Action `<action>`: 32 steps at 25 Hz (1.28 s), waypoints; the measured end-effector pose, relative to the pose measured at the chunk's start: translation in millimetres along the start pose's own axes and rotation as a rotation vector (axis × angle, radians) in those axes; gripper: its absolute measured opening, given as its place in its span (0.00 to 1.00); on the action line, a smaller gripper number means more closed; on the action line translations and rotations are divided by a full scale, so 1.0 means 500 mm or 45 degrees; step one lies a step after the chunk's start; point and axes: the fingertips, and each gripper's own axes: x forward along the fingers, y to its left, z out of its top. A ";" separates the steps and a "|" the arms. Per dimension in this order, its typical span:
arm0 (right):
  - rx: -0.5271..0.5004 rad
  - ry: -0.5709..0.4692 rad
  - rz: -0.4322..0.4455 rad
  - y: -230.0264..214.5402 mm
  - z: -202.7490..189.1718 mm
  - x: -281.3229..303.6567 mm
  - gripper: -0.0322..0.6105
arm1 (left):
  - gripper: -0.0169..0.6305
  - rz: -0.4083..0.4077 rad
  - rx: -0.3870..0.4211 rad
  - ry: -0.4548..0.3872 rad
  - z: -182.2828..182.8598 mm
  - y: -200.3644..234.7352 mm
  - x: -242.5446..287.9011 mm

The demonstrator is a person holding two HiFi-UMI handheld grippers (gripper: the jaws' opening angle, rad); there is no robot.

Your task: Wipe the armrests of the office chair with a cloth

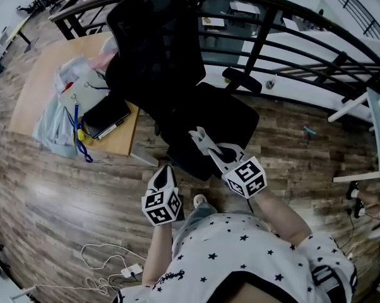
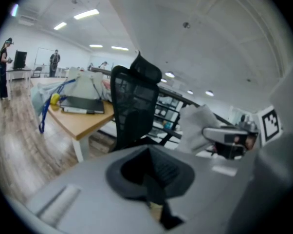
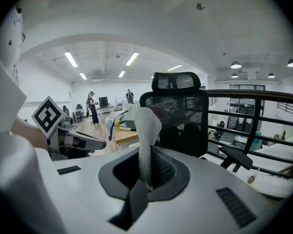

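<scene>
Near the office chair [image 1: 206,109], seemingly off its edge, right tongs [image 3: 144,172] pinch cloth [image 3: 146,128].

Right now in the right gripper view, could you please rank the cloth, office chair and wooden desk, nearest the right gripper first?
1. The cloth, in its jaws.
2. The office chair, straight ahead.
3. The wooden desk, beyond, to the left.

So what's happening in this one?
A person stands facing a black office chair with a gripper in each hand. The right gripper is shut on a pale cloth, held up just short of the seat. The left gripper is shut with nothing in it, lower and closer to the person. Neither touches the chair, and the armrest near the railing has not been wiped yet.
</scene>
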 end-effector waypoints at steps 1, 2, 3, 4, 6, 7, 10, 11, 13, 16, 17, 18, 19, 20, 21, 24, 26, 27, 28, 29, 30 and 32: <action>-0.009 0.005 0.007 -0.003 0.002 0.012 0.09 | 0.04 0.002 -0.005 0.004 0.000 0.005 0.005; -0.019 0.011 0.013 -0.006 0.002 0.024 0.09 | 0.04 0.005 -0.009 0.008 0.000 0.009 0.010; -0.029 0.018 0.019 -0.010 0.002 0.036 0.09 | 0.04 0.008 -0.014 0.012 -0.001 0.014 0.015; -0.039 0.027 0.026 -0.013 0.001 0.048 0.09 | 0.04 0.013 -0.019 0.017 -0.003 0.018 0.019; -0.061 0.049 0.043 -0.016 -0.004 0.074 0.09 | 0.04 0.024 -0.032 0.027 -0.008 0.029 0.024; -0.075 0.062 0.054 -0.017 -0.006 0.087 0.09 | 0.04 0.031 -0.040 0.032 -0.010 0.035 0.026; -0.134 0.102 0.097 -0.015 -0.012 0.129 0.09 | 0.04 0.053 -0.063 0.047 -0.019 0.049 0.027; -0.158 0.115 0.114 -0.014 -0.013 0.144 0.09 | 0.04 0.061 -0.071 0.053 -0.023 0.053 0.028; -0.212 0.139 0.149 -0.012 -0.016 0.177 0.09 | 0.04 0.081 -0.089 0.065 -0.031 0.061 0.031; -0.295 0.184 0.216 -0.005 -0.031 0.226 0.09 | 0.04 0.124 -0.132 0.080 -0.050 0.073 0.033; -0.322 0.201 0.240 -0.001 -0.037 0.241 0.09 | 0.04 0.140 -0.147 0.084 -0.057 0.077 0.035; -0.350 0.217 0.263 0.001 -0.044 0.256 0.09 | 0.04 0.156 -0.163 0.089 -0.063 0.082 0.038; -0.378 0.233 0.284 0.004 -0.051 0.271 0.09 | 0.04 0.172 -0.179 0.094 -0.070 0.087 0.041; -0.406 0.250 0.305 0.006 -0.058 0.286 0.09 | 0.04 0.188 -0.197 0.099 -0.077 0.092 0.043; -0.435 0.268 0.325 0.009 -0.065 0.300 0.09 | 0.04 0.202 -0.214 0.104 -0.084 0.096 0.045; -0.515 0.315 0.379 0.012 -0.093 0.340 0.09 | 0.04 0.236 -0.252 0.118 -0.105 0.105 0.052; -0.566 0.339 0.404 0.013 -0.112 0.364 0.09 | 0.04 0.255 -0.265 0.131 -0.118 0.109 0.055; -0.591 0.352 0.412 0.014 -0.121 0.376 0.09 | 0.04 0.263 -0.271 0.137 -0.125 0.111 0.056; -0.616 0.365 0.416 0.013 -0.131 0.386 0.09 | 0.04 0.271 -0.278 0.142 -0.131 0.113 0.056; -0.642 0.378 0.420 0.013 -0.141 0.397 0.09 | 0.04 0.280 -0.286 0.147 -0.138 0.115 0.057; -0.667 0.390 0.427 0.013 -0.151 0.409 0.09 | 0.04 0.287 -0.296 0.152 -0.144 0.117 0.058; -0.716 0.409 0.446 0.015 -0.168 0.431 0.09 | 0.04 0.303 -0.317 0.163 -0.157 0.123 0.059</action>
